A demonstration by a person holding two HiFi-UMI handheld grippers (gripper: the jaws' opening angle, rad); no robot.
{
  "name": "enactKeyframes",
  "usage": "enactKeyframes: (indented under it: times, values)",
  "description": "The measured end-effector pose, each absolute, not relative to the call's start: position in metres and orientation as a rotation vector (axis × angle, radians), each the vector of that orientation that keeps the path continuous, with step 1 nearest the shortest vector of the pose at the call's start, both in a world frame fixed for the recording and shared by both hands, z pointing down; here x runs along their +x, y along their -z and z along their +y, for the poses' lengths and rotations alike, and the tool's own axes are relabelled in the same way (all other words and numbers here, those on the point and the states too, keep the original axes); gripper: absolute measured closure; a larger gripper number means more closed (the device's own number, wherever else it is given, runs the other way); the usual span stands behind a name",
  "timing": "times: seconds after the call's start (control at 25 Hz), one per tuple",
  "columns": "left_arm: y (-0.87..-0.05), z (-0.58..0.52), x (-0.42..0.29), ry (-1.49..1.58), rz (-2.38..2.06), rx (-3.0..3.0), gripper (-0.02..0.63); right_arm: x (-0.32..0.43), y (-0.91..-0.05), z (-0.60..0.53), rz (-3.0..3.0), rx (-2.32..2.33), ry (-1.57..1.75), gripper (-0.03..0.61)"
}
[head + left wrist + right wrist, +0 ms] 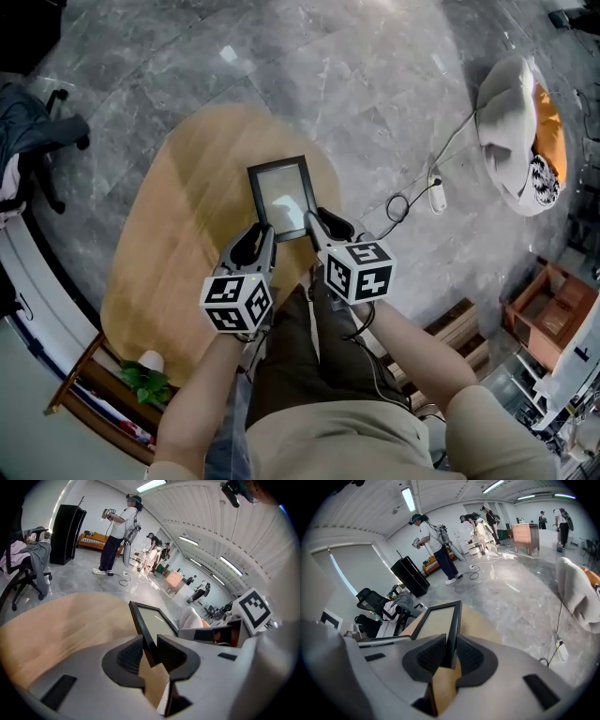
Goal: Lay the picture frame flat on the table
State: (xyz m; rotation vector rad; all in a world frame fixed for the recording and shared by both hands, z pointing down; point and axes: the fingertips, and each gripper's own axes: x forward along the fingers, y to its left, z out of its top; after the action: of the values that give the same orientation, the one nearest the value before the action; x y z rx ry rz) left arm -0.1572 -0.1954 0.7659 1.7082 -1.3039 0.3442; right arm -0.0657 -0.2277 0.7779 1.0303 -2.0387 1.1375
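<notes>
Picture frame [279, 197] lies toward the table's [178, 244] 3 o'clock edge, left tongs [151, 651] and right tongs [450, 654] both clamping its 6 o'clock edge; laying-down step, likely needing gentle lowering, then release
</notes>
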Motion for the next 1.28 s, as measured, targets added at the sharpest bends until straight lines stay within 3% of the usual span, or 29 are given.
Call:
enactKeyframes:
  times: [0.52,0.96,1.28]
  values:
    - [-0.883,-0.172,-0.150,-0.486,-1.203,1.623,0.522,-0.059,-0.885,-0.202,-1.903,0.978,-1.182,0.525]
    - [-0.912,-0.159,-0.144,-0.606,-1.184,1.607,0.534,-0.053,-0.923,-0.190,-1.871,0.881,-1.067,0.526]
    - [-0.895,-0.154,-0.142,-0.627,-1.215,1.627,0.565,-0.042,-0.902,-0.202,-1.880,0.921,-1.055,0.552]
